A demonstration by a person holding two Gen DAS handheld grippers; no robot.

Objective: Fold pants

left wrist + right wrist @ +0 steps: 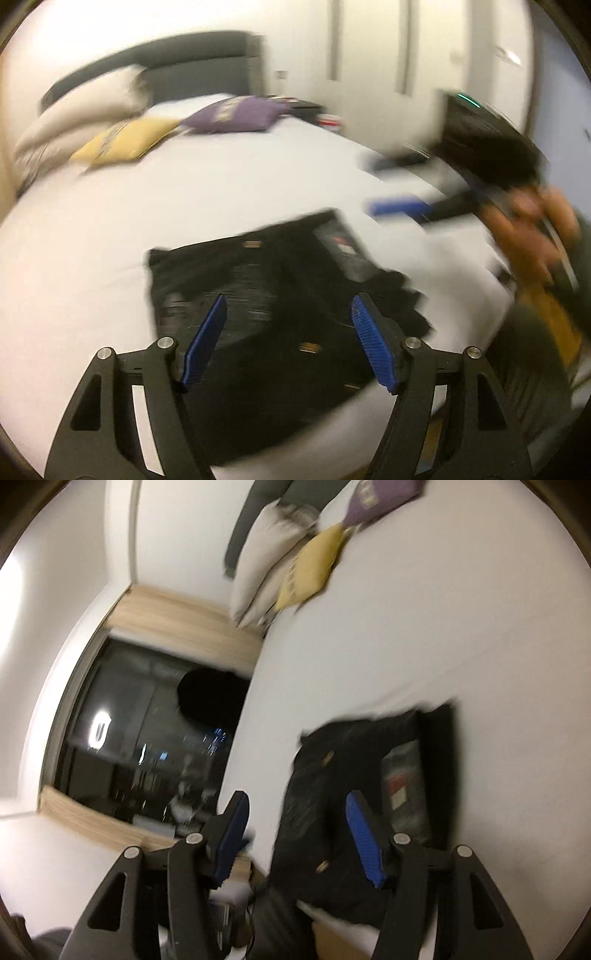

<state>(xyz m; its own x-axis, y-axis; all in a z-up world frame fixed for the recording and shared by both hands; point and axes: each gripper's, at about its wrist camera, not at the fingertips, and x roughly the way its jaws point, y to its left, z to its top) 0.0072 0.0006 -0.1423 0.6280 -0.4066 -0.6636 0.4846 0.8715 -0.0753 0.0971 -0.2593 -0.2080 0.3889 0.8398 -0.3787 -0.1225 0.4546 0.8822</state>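
Just ahead of the left gripper (pixel 288 343), jaws wide and empty, the black pants (pixel 266 295) lie bunched on the bed (pixel 240 184). The right gripper (pixel 295 834), also wide, should take one edge cleanly.

My ribbed blue pads (pixel 207 343) on matt black plastic, dark cloth pants (pixel 266 295), smooth white sheet (pixel 184 184), pale wood sill (pixel 184 609).
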